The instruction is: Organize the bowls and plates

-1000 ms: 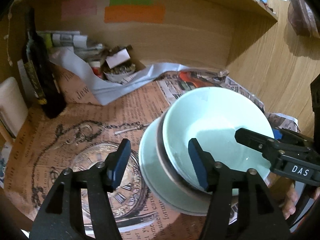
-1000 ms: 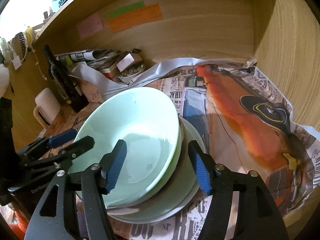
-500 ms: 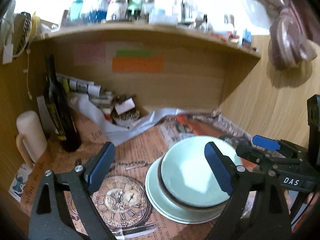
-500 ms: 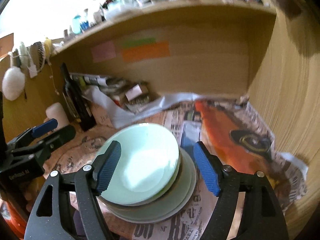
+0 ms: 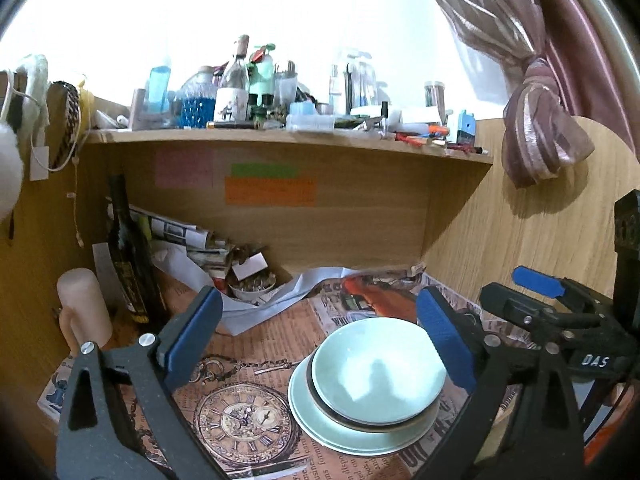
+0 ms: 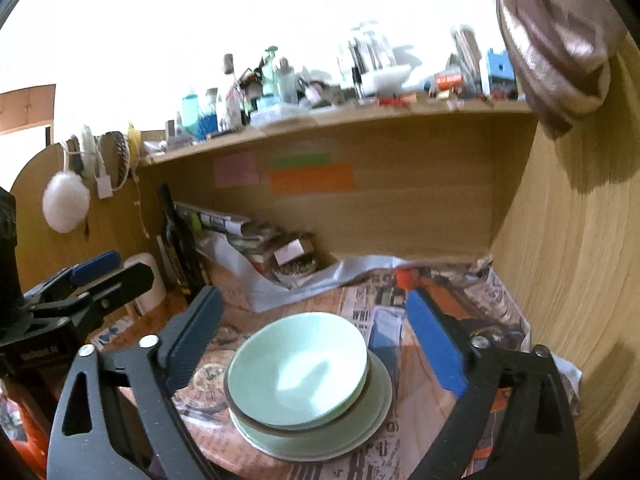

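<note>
Both hand-held grippers have risen and drawn back from the stack since the earlier frames, so that the cluttered upper shelf (image 5: 288, 136) now shows. Left hand-held gripper (image 5: 320, 340): jaws opening, wide apart, nothing between the blue pads. Right hand-held gripper (image 6: 316, 344): jaws likewise opening and wide, clear of the crockery. Pale green bowl (image 5: 378, 368) sits uppermost, nested in what appears to be a dark-rimmed bowl (image 5: 320, 398), though little of this shows; both rest on a pale green plate (image 5: 320, 432). The stack stands on the newspaper-covered surface (image 5: 256, 340), just beside a printed pocket-watch picture (image 5: 244, 420). Dark wine bottle (image 5: 128, 256) stands upright at the rear left, near a cream mug (image 5: 82, 316). Orange sticky note (image 5: 270, 191) is fixed to the back panel.
</note>
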{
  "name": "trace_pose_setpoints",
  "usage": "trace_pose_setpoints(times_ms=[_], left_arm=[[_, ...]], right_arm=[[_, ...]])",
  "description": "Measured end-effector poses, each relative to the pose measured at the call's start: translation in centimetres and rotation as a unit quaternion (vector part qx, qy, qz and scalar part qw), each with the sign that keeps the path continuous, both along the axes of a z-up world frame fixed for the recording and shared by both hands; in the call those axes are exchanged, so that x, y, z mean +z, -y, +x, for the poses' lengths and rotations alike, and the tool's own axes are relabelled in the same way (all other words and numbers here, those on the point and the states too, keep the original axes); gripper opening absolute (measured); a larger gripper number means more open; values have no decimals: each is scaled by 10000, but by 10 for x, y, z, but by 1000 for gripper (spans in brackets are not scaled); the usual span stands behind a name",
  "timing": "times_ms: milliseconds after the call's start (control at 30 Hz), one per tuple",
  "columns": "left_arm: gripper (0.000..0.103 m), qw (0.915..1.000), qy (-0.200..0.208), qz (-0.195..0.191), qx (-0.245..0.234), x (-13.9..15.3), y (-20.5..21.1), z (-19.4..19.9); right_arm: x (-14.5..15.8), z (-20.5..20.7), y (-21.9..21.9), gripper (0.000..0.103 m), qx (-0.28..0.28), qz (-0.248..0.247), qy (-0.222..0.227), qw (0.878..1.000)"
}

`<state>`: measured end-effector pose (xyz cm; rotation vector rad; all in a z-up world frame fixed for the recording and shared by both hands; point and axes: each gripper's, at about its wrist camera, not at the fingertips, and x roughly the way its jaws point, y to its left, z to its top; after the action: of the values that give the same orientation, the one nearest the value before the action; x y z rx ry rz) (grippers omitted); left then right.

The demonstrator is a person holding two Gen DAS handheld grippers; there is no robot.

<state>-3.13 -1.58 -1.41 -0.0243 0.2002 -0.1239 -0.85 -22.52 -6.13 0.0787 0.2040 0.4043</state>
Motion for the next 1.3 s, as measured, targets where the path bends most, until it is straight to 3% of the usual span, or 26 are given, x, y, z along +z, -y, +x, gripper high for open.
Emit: trace_pose_setpoints(times_ms=[467, 1300], left_arm=[[102, 9998, 175, 61, 55, 2, 6, -18], [102, 9998, 159, 59, 67, 0, 8, -22]], right_arm=[[7, -25, 5, 103, -25, 66, 379, 9993], [7, -31, 6, 103, 7, 101, 423, 9991]])
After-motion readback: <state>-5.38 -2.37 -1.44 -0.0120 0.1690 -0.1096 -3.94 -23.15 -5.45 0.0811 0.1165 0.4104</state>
